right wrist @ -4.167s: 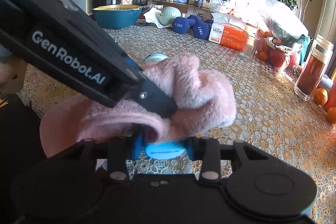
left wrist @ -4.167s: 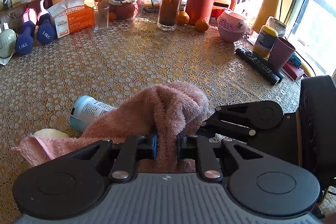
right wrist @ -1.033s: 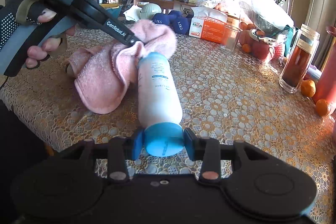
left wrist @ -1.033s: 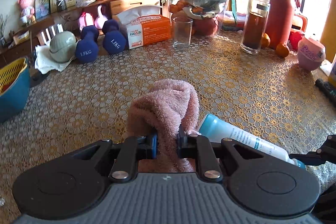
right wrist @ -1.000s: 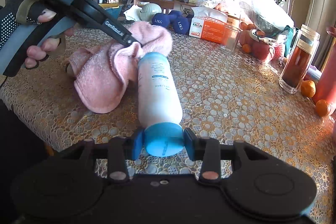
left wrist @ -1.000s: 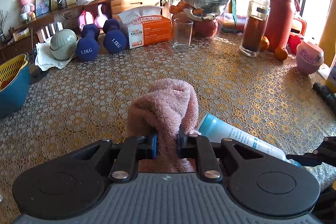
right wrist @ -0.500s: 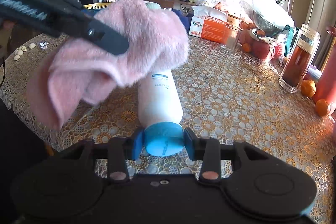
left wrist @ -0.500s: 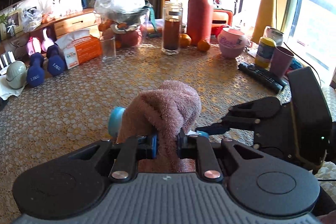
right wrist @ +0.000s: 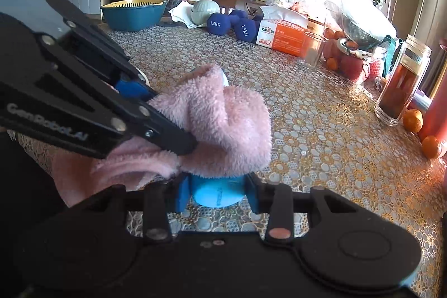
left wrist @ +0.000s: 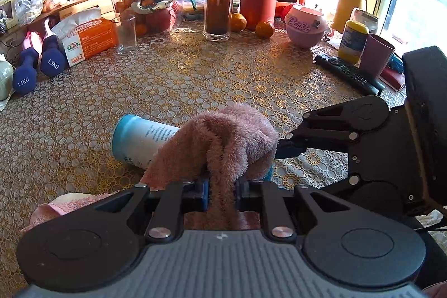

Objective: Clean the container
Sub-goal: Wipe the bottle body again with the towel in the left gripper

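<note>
Container (left wrist: 139,141) lying on desk (left wrist: 195,80), blue cap clamped by right hand-held gripper (right wrist: 215,193).
Rigid, smooth, likely slippery; soft pink towel (left wrist: 223,136), clenched in left hand-held gripper (left wrist: 222,190), drapes it.

Each fisheye camera sits just behind its own gripper's fingers and looks forward and downward over the table (left wrist: 195,80) at close range. The left wrist view faces the window side at 1 o'clock; the right wrist view faces the shelf wall at 12 o'clock. Both views share the pink towel (left wrist: 223,136) (right wrist: 223,124) over the bottle (left wrist: 139,141) (right wrist: 215,193) — also the dumbbells (left wrist: 36,63) (right wrist: 229,24) and tissue box (left wrist: 86,41) (right wrist: 282,35).
</note>
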`<state>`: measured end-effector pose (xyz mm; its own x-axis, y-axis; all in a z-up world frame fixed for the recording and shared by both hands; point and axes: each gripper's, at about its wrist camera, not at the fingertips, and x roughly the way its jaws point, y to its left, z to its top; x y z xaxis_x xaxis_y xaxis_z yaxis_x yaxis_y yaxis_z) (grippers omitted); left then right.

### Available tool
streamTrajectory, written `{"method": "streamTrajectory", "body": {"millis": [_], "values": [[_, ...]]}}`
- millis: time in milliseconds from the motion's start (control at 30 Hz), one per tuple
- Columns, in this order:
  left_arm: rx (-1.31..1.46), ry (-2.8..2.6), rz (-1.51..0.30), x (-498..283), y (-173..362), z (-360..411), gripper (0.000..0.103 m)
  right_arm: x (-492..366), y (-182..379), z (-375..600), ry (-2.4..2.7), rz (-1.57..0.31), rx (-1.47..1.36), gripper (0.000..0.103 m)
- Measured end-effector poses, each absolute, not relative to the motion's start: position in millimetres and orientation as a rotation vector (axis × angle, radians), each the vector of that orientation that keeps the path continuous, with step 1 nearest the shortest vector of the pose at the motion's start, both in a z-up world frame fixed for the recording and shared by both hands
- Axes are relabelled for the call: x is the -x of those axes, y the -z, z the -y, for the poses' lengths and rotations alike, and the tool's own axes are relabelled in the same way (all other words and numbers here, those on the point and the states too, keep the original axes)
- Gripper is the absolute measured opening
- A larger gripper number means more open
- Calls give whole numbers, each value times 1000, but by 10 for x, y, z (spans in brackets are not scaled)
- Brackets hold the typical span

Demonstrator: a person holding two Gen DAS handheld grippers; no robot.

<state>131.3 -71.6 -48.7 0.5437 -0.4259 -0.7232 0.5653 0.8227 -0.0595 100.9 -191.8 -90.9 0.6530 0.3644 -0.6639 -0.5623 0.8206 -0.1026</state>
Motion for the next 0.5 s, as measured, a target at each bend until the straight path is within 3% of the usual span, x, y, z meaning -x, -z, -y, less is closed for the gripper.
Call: {"method": "streamTrajectory", "body": {"millis": [500], "values": [[-175, 413, -828, -1785, 630, 348, 16, -1071, 940, 1965, -524, -697, 309, 39]]}}
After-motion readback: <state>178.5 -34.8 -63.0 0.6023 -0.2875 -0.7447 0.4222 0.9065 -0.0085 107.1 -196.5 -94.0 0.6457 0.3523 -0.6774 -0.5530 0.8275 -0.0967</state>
